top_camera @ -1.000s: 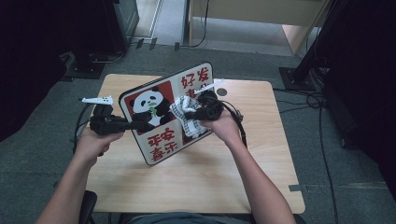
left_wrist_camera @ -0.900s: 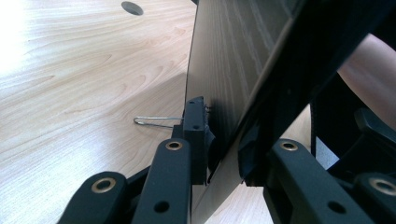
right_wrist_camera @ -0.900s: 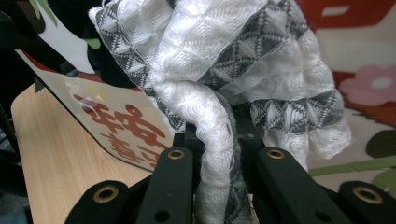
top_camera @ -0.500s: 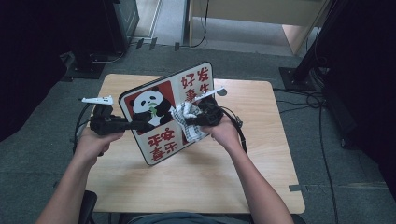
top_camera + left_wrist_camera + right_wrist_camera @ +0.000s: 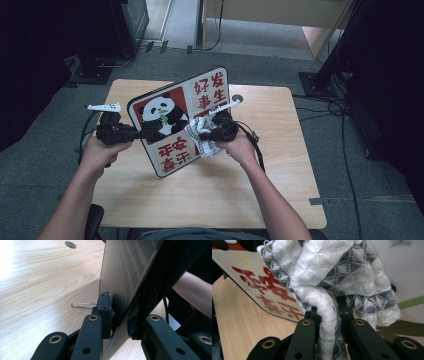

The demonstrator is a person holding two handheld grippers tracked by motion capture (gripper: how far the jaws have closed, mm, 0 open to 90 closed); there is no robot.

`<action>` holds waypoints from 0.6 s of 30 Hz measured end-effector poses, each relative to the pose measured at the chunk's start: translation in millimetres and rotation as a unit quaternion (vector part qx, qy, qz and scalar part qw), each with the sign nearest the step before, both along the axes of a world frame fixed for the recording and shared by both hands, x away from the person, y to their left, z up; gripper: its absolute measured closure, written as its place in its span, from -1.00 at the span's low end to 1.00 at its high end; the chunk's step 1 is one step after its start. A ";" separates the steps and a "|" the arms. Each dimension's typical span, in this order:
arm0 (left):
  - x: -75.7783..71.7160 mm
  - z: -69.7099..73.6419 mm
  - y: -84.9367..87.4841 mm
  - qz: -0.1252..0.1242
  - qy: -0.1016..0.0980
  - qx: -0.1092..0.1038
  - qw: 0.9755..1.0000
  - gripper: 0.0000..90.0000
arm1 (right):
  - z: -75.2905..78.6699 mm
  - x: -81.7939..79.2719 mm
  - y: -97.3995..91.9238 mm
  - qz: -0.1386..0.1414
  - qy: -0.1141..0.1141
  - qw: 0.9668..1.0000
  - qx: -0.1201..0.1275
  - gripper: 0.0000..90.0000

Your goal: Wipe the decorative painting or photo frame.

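Panda sign wiped above the table

The left gripper (image 5: 150,134) clamps the tilted panda sign (image 5: 172,112) (red characters 好, 发, 生 legible); the right gripper (image 5: 204,131), jaws closed on a grey-white cloth (image 5: 337,277), presses it against the sign's face.

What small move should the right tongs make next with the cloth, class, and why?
Probably drag the cloth a little further down the panda sign. The left tongs clamp the sign's edge and hold it tilted above the table, while the right tongs, shut on the bunched cloth, press it against the printed face, whose lower red characters lie just below.
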State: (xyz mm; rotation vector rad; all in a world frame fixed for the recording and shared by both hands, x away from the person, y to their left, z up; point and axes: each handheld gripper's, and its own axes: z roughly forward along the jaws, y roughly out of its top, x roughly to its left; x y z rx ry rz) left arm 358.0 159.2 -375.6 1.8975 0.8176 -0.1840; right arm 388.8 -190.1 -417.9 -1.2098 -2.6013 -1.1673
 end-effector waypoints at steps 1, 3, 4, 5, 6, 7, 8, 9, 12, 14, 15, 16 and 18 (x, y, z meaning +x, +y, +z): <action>0.0 0.1 0.0 -0.001 0.000 0.001 1.000 0.71 | -1.5 -0.2 -0.2 0.001 0.000 1.000 -0.001 0.82; -0.1 0.0 0.0 0.000 0.000 0.000 1.000 0.71 | -5.3 -1.0 -0.2 0.003 0.009 1.000 -0.002 0.82; -0.1 0.0 0.0 0.000 0.000 0.000 1.000 0.71 | -7.4 -1.3 -0.4 0.003 0.009 1.000 -0.002 0.82; -0.1 0.0 0.0 0.000 0.000 0.000 1.000 0.71 | -9.7 -1.4 -0.7 0.004 0.007 1.000 -0.002 0.82; -0.1 0.0 0.0 0.000 -0.001 0.000 1.000 0.71 | -11.0 -2.2 -0.5 0.002 0.013 1.000 -0.001 0.82; -0.1 0.0 0.0 0.000 -0.001 0.000 1.000 0.71 | -13.6 -2.7 -0.5 0.002 0.016 1.000 -0.003 0.82; 0.0 0.0 0.0 0.000 -0.001 0.000 1.000 0.71 | -15.1 -3.1 -0.4 0.003 0.017 1.000 -0.003 0.82; 0.0 -0.1 0.0 0.000 -0.001 0.000 1.000 0.71 | -17.3 -3.5 -0.7 0.004 0.018 1.000 -0.004 0.82; -0.2 0.0 0.0 0.000 -0.001 0.000 1.000 0.71 | -23.7 -4.9 -1.2 0.003 0.024 1.000 -0.007 0.82; -0.2 -0.1 0.0 0.000 -0.001 0.000 1.000 0.71 | -27.0 -5.5 -1.6 0.003 0.025 1.000 -0.009 0.82; -0.1 -0.1 0.0 0.000 -0.001 0.000 1.000 0.71 | -28.0 -5.9 -1.6 0.002 0.026 1.000 -0.009 0.81; -0.2 -0.1 0.0 0.000 -0.001 0.000 1.000 0.71 | -29.7 -6.4 -1.8 0.003 0.025 1.000 -0.009 0.81; -0.3 -0.1 -0.1 0.000 -0.002 0.000 1.000 0.71 | -32.8 -7.1 -2.3 0.003 0.027 1.000 -0.008 0.81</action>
